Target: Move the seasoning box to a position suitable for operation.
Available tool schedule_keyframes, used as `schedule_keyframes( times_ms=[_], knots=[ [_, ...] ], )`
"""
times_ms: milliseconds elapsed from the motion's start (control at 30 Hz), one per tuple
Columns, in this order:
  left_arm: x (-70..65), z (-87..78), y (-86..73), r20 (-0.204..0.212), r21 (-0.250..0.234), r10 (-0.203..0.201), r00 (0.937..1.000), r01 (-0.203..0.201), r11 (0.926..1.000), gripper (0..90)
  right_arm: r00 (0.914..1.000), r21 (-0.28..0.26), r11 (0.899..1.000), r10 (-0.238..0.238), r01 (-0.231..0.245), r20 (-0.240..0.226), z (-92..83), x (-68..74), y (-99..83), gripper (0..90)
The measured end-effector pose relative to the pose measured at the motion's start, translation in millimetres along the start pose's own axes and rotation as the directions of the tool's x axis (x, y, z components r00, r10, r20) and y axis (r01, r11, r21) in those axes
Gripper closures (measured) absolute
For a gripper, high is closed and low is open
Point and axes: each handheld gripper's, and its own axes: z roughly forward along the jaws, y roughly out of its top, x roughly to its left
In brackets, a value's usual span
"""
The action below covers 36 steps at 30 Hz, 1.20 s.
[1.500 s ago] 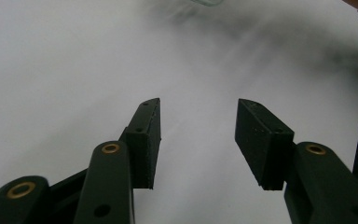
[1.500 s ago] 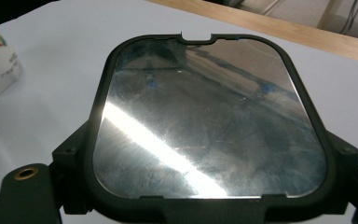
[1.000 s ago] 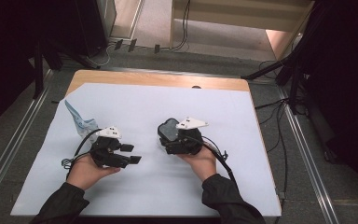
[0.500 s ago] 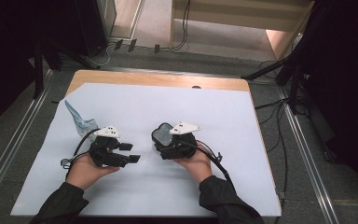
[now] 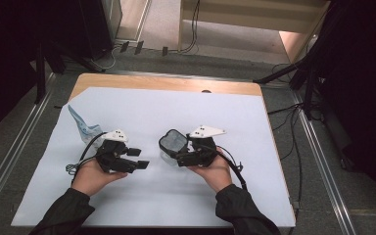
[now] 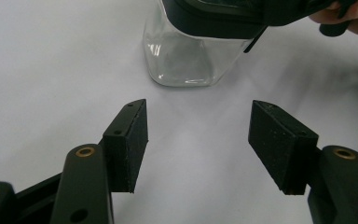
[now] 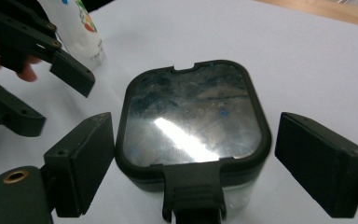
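since a second ago the right gripper has carried the clear container with a black lid leftward toward the left gripper, both sets of jaws apart, lid between the right pads untouched, above the white sheet.

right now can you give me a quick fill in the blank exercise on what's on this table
1. The clear container has a lid whose rim is ____ in colour.
2. The right gripper has its jaws on either side of the ____.
3. The left gripper has its jaws ____, with nothing between them.
4. The table is covered by a ____ sheet.

Missing words: black; lid; open; white
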Motion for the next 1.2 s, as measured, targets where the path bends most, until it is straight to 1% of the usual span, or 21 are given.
schedule_keyframes(
  times_ms=[100, 200, 233, 300, 367, 400, 433, 467, 500, 533, 567, 600, 700, 767, 800, 833, 867, 933, 1000, 1133, 1200],
  knots=[
    [0.7, 1.4, 3.0, -0.004, -0.006, 0.009, 0.9999, -0.009, 0.9999, 40.4, 0.9998, -0.014, 1.0, 0.019, -0.019, -0.007, -11.6, -2.2, -1.3, 12.9],
    [1.7, 2.5, 6.5, -0.004, 0.004, 0.013, 0.9999, -0.013, 0.9999, 43.2, 0.9995, -0.017, 0.999, 0.029, -0.03, -0.006, -21.7, -3.5, -5.7, 13.4],
    [1.5, 3.0, 7.7, 0.003, 0.002, 0.015, 0.9999, -0.015, 0.9999, 46.5, 0.9993, -0.016, 0.999, 0.036, -0.036, 0.001, -25.9, -3.7, -7.2, 14.3],
    [0.0, 3.3, 10.3, 0.005, 0.005, 0.034, 0.9994, -0.034, 0.9994, 58.0, 0.9989, -0.024, 0.999, 0.047, -0.046, 0.004, -35.0, -4.9, -10.0, 17.2],
    [0.7, 3.5, 12.7, 0.006, -0.011, 0.046, 0.9989, -0.046, 0.9989, 69.4, 0.9989, -0.032, 0.998, 0.046, -0.046, 0.001, -44.5, -5.7, -13.5, 30.1],
    [1.7, 3.2, 13.8, 0.004, -0.013, 0.038, 0.9993, -0.038, 0.9992, 72.5, 0.9992, -0.043, 0.998, 0.039, -0.04, -0.008, -49.0, -5.5, -15.8, 36.2],
    [3.6, 3.2, 14.2, 0.009, -0.021, 0.033, 0.9994, -0.033, 0.9992, 78.2, 0.9995, -0.051, 0.998, 0.03, -0.03, -0.01, -52.9, -4.7, -18.5, 39.1],
    [5.5, 3.7, 14.8, 0.01, -0.02, 0.027, 0.9996, -0.027, 0.9994, 82.7, 0.9998, -0.05, 0.999, 0.018, -0.018, 0.002, -55.9, -3.6, -21.0, 41.0],
    [7.0, 4.3, 16.0, -0.004, -0.013, 0.028, 0.9996, -0.028, 0.9995, 86.3, 0.9997, -0.047, 0.999, 0.011, -0.01, 0.021, -58.6, -2.3, -23.6, 43.9],
    [8.1, 5.4, 17.0, -0.005, -0.013, 0.034, 0.9994, -0.034, 0.9994, 90.0, 0.9993, -0.041, 0.999, 0.004, -0.003, 0.036, -61.0, -1.5, -26.6, 50.2],
    [8.7, 7.0, 18.8, -0.014, -0.019, 0.04, 0.9991, -0.041, 0.999, 90.0, 0.9993, -0.041, 0.999, 0.005, -0.004, 0.036, -62.9, -1.2, -29.5, 56.3],
    [9.3, 8.6, 20.3, -0.018, -0.023, 0.049, 0.9986, -0.05, 0.9985, 90.0, 0.9996, -0.032, 0.999, 0.018, -0.018, 0.02, -64.0, -2.3, -32.5, 62.0],
    [11.1, 14.3, 24.6, -0.024, -0.03, 0.063, 0.9978, -0.063, 0.9976, 90.0, 0.9972, -0.004, 0.997, 0.074, -0.074, -0.007, -62.5, -5.2, -38.5, 74.3],
    [13.6, 19.0, 26.8, -0.014, -0.034, 0.053, 0.9985, -0.054, 0.998, 90.0, 0.9976, 0.022, 0.997, 0.07, -0.07, -0.001, -59.4, -5.1, -43.0, 83.2],
    [14.4, 21.7, 27.4, -0.01, -0.039, 0.038, 0.9992, -0.039, 0.9985, 90.0, 0.9977, 0.035, 0.997, 0.068, -0.067, -0.005, -57.7, -4.8, -44.9, 87.4],
    [15.1, 23.7, 28.4, -0.016, -0.029, 0.039, 0.9991, -0.039, 0.9988, 90.0, 0.9983, 0.043, 0.997, 0.058, -0.057, -0.009, -56.1, -4.3, -47.0, 90.0],
    [15.1, 25.5, 29.3, -0.026, -0.02, 0.039, 0.9989, -0.04, 0.999, 90.0, 0.9983, 0.05, 0.997, 0.056, -0.055, -0.018, -54.8, -3.6, -48.9, 90.0],
    [15.2, 27.7, 31.0, -0.015, -0.023, 0.038, 0.9992, -0.038, 0.999, 90.0, 0.9972, 0.047, 0.997, 0.061, -0.059, -0.044, -52.0, -1.6, -51.9, 90.0],
    [14.5, 31.0, 33.1, -0.016, -0.035, 0.055, 0.9984, -0.055, 0.9979, 90.0, 0.9968, 0.05, 0.998, 0.051, -0.048, -0.061, -49.8, 2.8, -53.1, 90.0],
    [15.2, 36.4, 35.0, -0.031, -0.031, 0.055, 0.998, -0.056, 0.998, 90.0, 0.996, 0.048, 0.998, 0.05, -0.047, -0.074, -44.0, 7.5, -53.6, 90.0],
    [17.8, 37.5, 35.4, -0.022, -0.031, 0.049, 0.9985, -0.05, 0.9983, 90.0, 0.9959, 0.047, 0.998, 0.051, -0.048, -0.075, -40.1, 9.7, -53.9, 90.0]
  ],
)
